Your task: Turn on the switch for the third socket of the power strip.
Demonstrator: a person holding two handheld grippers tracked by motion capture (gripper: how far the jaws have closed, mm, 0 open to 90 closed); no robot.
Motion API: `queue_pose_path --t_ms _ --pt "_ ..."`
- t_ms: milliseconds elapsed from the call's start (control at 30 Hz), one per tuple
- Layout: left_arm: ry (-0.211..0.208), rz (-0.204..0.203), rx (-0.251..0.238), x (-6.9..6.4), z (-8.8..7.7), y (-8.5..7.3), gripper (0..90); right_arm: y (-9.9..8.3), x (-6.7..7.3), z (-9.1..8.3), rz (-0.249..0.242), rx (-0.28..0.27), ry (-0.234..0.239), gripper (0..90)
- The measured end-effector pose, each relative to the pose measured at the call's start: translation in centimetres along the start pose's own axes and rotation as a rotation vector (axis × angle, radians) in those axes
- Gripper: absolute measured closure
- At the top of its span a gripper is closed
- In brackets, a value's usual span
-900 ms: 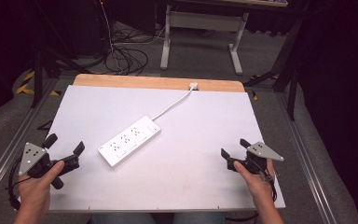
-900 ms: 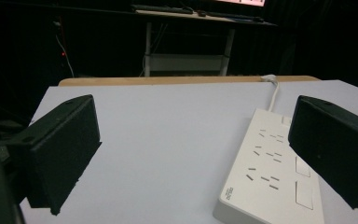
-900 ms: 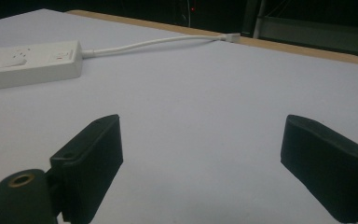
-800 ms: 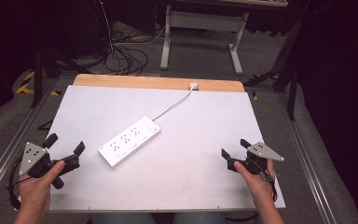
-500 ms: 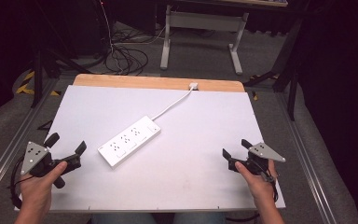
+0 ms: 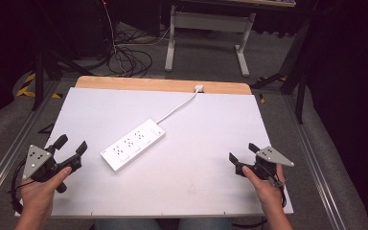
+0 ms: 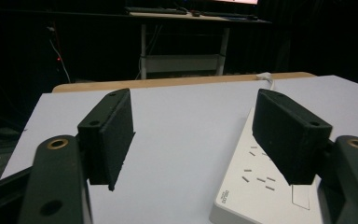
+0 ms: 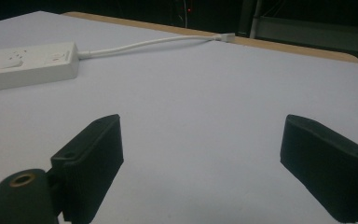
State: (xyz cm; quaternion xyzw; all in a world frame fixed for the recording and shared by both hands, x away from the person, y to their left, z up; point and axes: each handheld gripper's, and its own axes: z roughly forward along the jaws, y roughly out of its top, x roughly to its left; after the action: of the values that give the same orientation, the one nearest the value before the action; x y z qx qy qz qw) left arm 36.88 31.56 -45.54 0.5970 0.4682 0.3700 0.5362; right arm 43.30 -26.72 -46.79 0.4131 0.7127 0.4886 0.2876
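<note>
A white power strip [image 6: 132,144] lies at an angle on the white table [image 6: 196,172], left of centre. Its white cord [image 6: 177,109] runs to the far wooden edge. My left gripper [image 6: 71,143] rests at the table's front left, open and holding nothing, a short way left of the strip. In the left gripper view the power strip [image 7: 256,186] lies behind the right jaw. My right gripper [image 6: 242,153] sits at the front right, open and bare. In the right gripper view the power strip [image 8: 23,63] lies far to the left, with its cord [image 8: 154,43] beyond.
A wooden strip [image 6: 163,85] borders the table's far edge. Beyond it on the floor stand a desk frame [image 6: 206,33] and a tangle of black cables [image 6: 129,60]. Metal rails [image 6: 9,148] run along both sides of the table.
The left gripper has drifted slightly forward and right. The right gripper has shifted a little toward the near edge. The power strip has stayed put.
</note>
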Motion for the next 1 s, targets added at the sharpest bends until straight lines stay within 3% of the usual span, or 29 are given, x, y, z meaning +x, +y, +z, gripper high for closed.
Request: queue_pose_path --t_ms 133,367,733,1000 --pt "-0.010 0.005 0.002 0.13 -0.08 0.05 39.0 0.01 0.03 0.01 -0.001 -0.001 0.003 13.7" --pt "-0.013 0.020 -0.012 0.19 -0.29 0.15 59.8 0.00 0.00 -0.04 0.003 0.000 0.001 13.8" --pt "-0.013 0.053 -0.028 0.14 -0.35 0.27 77.4 -0.03 -0.02 -0.09 0.002 0.003 0.000 13.8" --pt "-0.003 0.036 -0.027 0.27 -0.39 0.45 87.4 -0.06 -0.05 -0.12 0.003 0.002 0.001 14.0"
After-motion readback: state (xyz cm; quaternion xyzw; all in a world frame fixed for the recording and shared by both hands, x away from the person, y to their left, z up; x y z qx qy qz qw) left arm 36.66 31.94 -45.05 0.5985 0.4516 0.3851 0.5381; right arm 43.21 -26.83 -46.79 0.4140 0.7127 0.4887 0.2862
